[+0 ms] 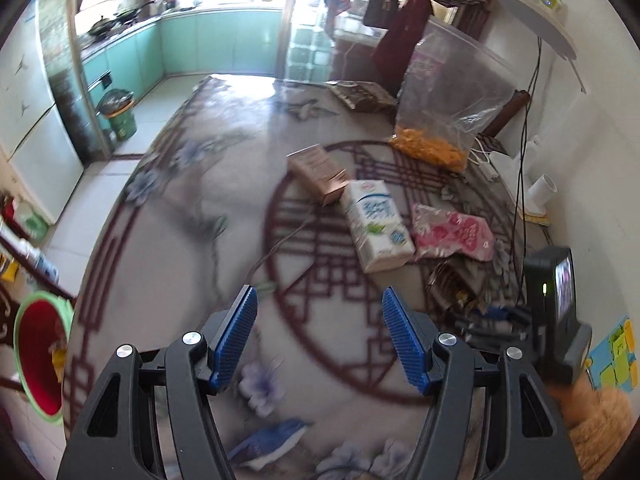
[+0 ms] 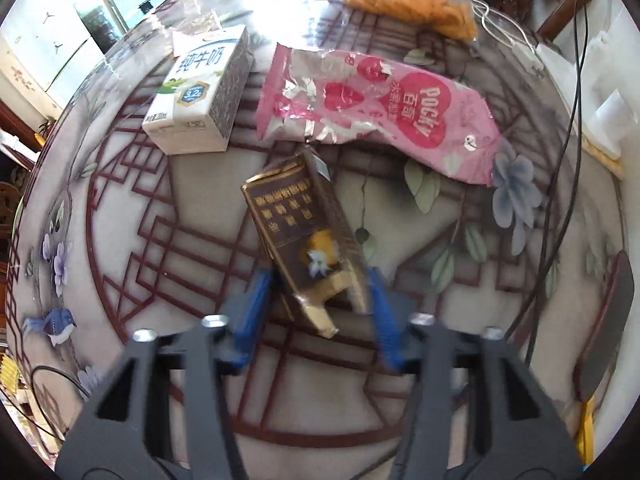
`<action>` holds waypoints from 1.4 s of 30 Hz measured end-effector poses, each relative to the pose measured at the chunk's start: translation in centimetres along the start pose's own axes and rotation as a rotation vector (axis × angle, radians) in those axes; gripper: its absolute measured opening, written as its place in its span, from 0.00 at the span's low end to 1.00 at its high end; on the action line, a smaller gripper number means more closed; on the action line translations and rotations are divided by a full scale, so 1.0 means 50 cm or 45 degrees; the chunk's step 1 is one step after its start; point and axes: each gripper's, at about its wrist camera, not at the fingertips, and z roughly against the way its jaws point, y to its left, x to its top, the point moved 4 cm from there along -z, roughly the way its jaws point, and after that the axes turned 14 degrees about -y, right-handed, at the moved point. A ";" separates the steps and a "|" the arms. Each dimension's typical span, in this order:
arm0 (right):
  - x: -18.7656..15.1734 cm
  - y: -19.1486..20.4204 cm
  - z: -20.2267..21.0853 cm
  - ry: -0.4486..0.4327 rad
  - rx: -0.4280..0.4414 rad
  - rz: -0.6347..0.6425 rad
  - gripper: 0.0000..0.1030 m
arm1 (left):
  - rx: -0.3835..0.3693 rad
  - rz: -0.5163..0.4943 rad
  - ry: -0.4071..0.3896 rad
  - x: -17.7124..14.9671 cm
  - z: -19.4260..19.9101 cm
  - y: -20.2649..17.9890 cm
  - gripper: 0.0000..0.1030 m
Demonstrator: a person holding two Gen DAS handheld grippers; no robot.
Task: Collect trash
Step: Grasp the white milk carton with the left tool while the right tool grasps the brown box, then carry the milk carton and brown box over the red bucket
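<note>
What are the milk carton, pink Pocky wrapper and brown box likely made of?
Milk carton: coated paperboard by the look, with crisp folded edges and smooth printed faces.
Pocky wrapper: thin metallised plastic film, crinkled, silver showing at the torn end.
Brown box: glossy printed cardboard, apparently, with gold edges and dented flaps; it lies between the right gripper's pads.

table (image 2: 120,320): glossy | wrapper (image 2: 376,100): shiny foil | carton (image 2: 196,96): smooth card

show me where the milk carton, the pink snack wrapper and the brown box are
milk carton (image 2: 196,92), right wrist view, on its printed top face
pink snack wrapper (image 2: 380,112), right wrist view, mid-wrapper
brown box (image 2: 304,236), right wrist view, on its top face
</note>
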 end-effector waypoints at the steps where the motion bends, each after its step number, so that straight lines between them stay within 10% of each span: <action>1: -0.002 -0.001 0.004 -0.004 0.016 -0.015 0.31 | -0.011 -0.012 0.001 0.012 -0.017 -0.019 0.60; 10: -0.070 -0.020 0.049 -0.008 0.103 -0.169 0.29 | -0.072 -0.051 0.122 0.015 -0.186 -0.150 0.62; 22: -0.068 -0.026 0.054 -0.002 0.133 -0.200 0.31 | 0.081 0.075 0.329 -0.035 -0.353 -0.109 0.59; 42: -0.033 0.033 0.064 -0.035 0.170 -0.184 0.30 | 0.055 -0.039 0.044 -0.023 -0.109 -0.033 0.49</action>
